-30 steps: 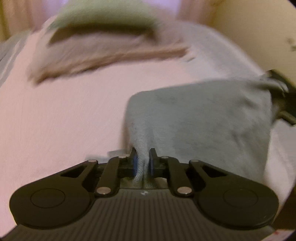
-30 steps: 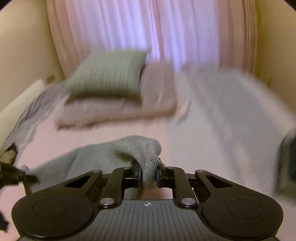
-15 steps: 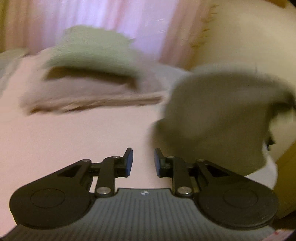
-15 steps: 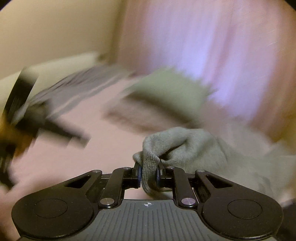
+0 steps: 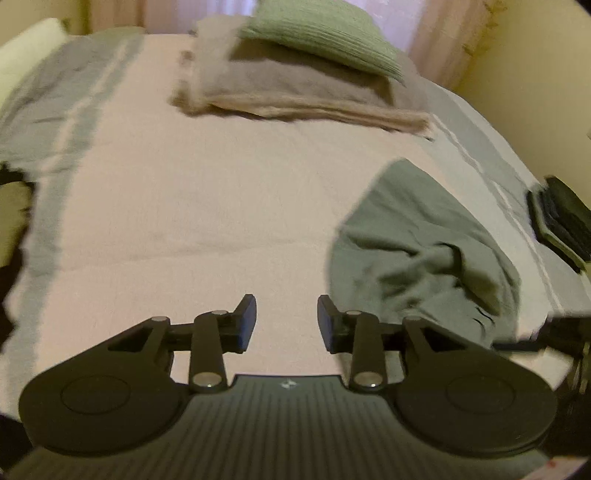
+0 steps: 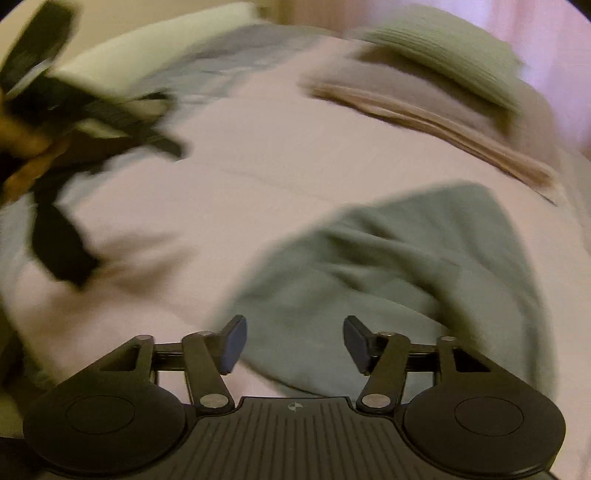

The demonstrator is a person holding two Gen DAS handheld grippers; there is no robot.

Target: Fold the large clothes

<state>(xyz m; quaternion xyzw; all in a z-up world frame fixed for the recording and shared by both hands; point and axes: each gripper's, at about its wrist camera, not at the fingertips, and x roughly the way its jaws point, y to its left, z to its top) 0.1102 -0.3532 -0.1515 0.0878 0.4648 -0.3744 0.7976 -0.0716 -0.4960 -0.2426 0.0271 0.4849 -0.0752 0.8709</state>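
Note:
A grey-green garment (image 5: 424, 251) lies crumpled on the pink bedspread (image 5: 203, 206), right of my left gripper (image 5: 286, 323). That gripper is open over bare bedspread, with nothing between its fingers. In the right wrist view the same garment (image 6: 399, 273) spreads out just beyond my right gripper (image 6: 293, 345), which is open and holds nothing. The other gripper (image 6: 55, 129) shows blurred at the far left of that view, held by a hand.
A folded beige blanket (image 5: 295, 96) with a green ribbed cushion (image 5: 325, 33) on it lies at the far end of the bed. A dark flat object (image 5: 561, 221) sits at the bed's right edge. Grey striped sheet borders both sides.
Both grippers have let go of the garment and opened, the left one first. The garment, lifted in the air half a second ago, now lies crumpled on the bed.

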